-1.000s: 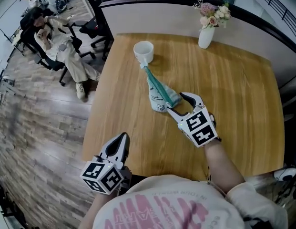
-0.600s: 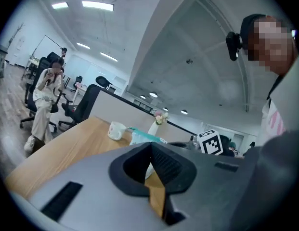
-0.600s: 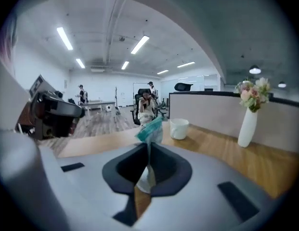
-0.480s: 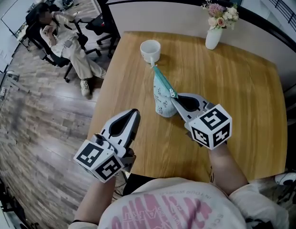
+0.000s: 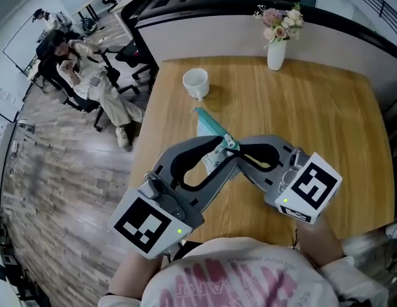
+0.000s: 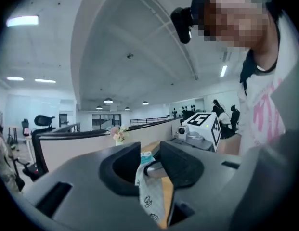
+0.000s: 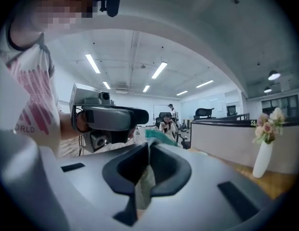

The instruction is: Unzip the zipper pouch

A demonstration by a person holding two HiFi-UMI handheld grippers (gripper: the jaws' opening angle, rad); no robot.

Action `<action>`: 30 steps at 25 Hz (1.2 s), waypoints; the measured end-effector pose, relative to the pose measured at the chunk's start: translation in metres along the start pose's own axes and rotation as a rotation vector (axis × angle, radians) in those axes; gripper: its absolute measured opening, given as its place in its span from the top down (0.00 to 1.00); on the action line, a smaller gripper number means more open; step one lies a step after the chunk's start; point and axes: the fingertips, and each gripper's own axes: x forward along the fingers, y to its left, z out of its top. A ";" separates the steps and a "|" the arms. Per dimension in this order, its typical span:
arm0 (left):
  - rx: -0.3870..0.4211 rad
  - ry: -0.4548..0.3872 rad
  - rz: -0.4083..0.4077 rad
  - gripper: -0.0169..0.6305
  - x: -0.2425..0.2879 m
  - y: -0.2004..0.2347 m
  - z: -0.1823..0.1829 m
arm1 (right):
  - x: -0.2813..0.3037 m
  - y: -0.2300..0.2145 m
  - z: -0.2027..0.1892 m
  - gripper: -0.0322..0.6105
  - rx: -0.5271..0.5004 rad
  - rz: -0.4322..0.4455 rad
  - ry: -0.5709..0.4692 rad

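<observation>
Table (image 5: 326,126), flowers (image 5: 280,19) in vase (image 5: 275,54), pouch (image 5: 210,123) maybe zipped

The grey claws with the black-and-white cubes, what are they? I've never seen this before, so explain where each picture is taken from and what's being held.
They are hand-held grippers. A person holds one in each hand, and the cubes are part of them. The head view comes from a camera on the person's head, looking down at a wooden table with a cup and a vase. The two gripper views come from cameras riding on each gripper, looking along its jaws. The right gripper is shut on a pouch. The left gripper has just been opening, and its jaws stand apart with the pouch between them.
</observation>
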 end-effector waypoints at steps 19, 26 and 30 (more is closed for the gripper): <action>-0.144 0.104 -0.305 0.83 0.002 -0.031 -0.010 | -0.036 0.040 -0.008 0.94 -0.302 0.206 0.113; -0.282 0.040 -0.334 0.96 -0.001 -0.019 -0.012 | -0.040 0.041 -0.012 0.94 -0.312 0.275 0.111; -0.279 0.047 -0.293 0.96 0.000 -0.018 -0.013 | -0.040 0.040 -0.012 0.94 -0.308 0.260 0.115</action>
